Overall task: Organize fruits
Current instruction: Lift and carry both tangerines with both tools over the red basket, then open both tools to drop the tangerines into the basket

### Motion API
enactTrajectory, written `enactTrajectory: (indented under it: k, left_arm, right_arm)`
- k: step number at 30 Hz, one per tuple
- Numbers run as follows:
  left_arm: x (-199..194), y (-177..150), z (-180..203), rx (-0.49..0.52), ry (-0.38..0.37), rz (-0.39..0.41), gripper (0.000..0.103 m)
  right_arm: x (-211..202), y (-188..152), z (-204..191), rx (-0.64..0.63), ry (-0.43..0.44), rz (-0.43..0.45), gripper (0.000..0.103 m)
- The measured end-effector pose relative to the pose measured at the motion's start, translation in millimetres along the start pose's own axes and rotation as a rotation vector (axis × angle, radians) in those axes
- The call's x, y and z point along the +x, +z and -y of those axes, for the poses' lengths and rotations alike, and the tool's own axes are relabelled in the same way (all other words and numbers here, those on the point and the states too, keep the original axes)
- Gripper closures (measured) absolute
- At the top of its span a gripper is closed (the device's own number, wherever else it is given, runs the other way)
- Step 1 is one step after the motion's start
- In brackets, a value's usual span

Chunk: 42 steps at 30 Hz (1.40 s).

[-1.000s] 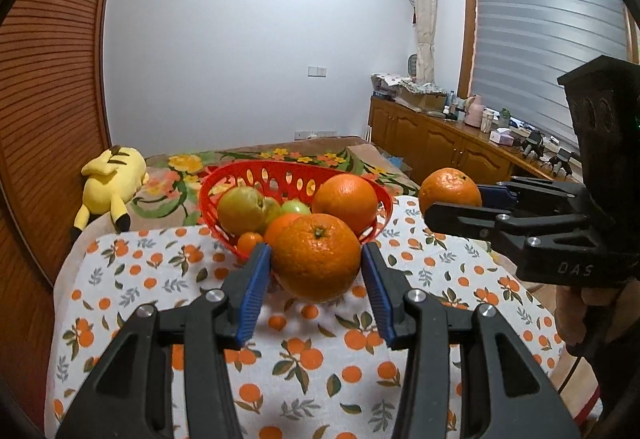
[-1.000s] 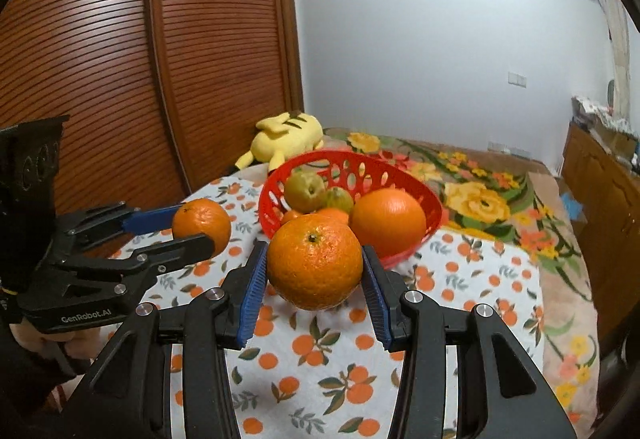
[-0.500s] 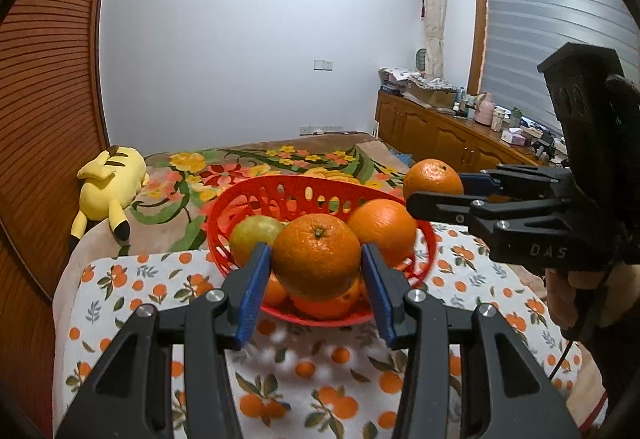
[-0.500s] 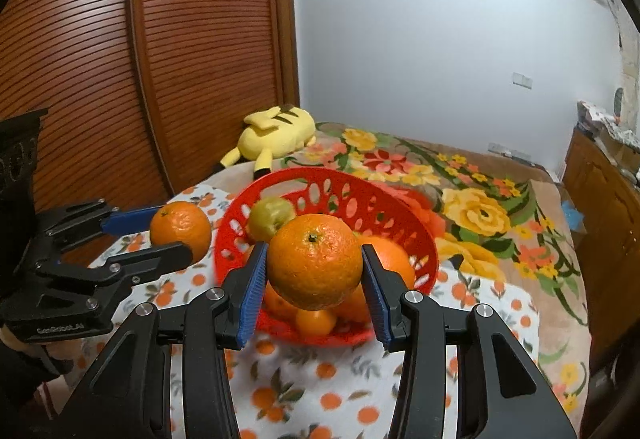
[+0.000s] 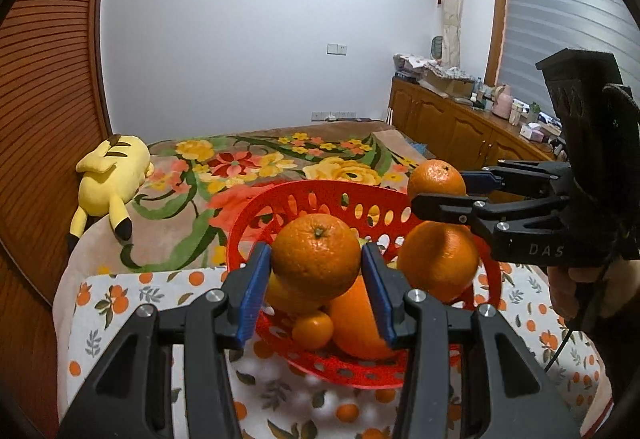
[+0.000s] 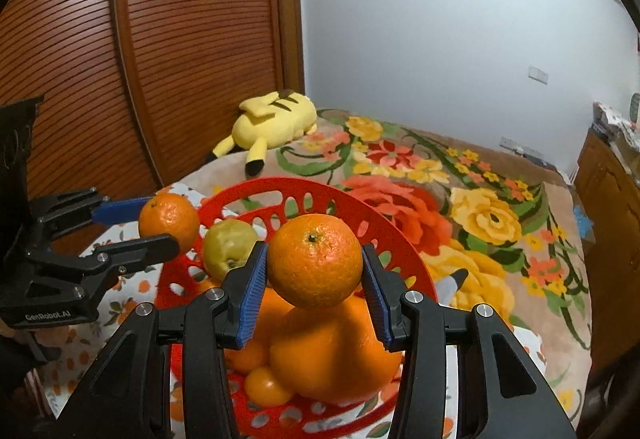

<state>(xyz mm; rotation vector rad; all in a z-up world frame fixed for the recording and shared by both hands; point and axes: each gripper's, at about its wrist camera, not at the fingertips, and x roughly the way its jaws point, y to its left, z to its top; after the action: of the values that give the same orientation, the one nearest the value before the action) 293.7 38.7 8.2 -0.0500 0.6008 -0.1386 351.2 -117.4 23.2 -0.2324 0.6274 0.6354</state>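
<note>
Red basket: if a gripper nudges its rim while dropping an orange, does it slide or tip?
The basket looks like thin perforated plastic, so probably light and a bit flexible. Piled fruit likely weighs it down against tipping. On the tablecloth it may slide rather than tip.

Two tools are showing, left tool [image 5: 315,255] and right tool [image 6: 314,257], each gripping one fruit: left-held orange [image 5: 316,269] and right-held orange [image 6: 314,271]. One red basket [image 5: 304,199] is holding one yellow-green fruit [image 6: 230,247] plus at least four orange fruits, counting a big orange [image 5: 438,261] and a small orange [image 5: 312,327]; the pile is partly hiding itself. One yellow plush toy [image 5: 108,175] is lying on one bed [image 5: 248,167].
</note>
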Motion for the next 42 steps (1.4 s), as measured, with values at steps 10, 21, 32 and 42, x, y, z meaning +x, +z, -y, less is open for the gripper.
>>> enactTrajectory:
  k: [10, 21, 32, 42]
  left_arm:
    - [29, 14, 7, 0.024, -0.009, -0.023, 0.058]
    - [63, 25, 5, 0.031, -0.013, -0.073, 0.057]
    - [75, 35, 11, 0.036, -0.031, -0.092, 0.057]
    - [57, 33, 17, 0.035, -0.026, -0.064, 0.052]
  right_arm:
    - [18, -2, 15, 0.026, 0.007, -0.034, 0.056]
    - [3, -4, 20, 0.046, 0.003, -0.002, 0.052]
    - [-16, -9, 13, 0.050, -0.009, 0.023, 0.052]
    - [-30, -19, 8, 0.076, -0.021, 0.035, 0.052]
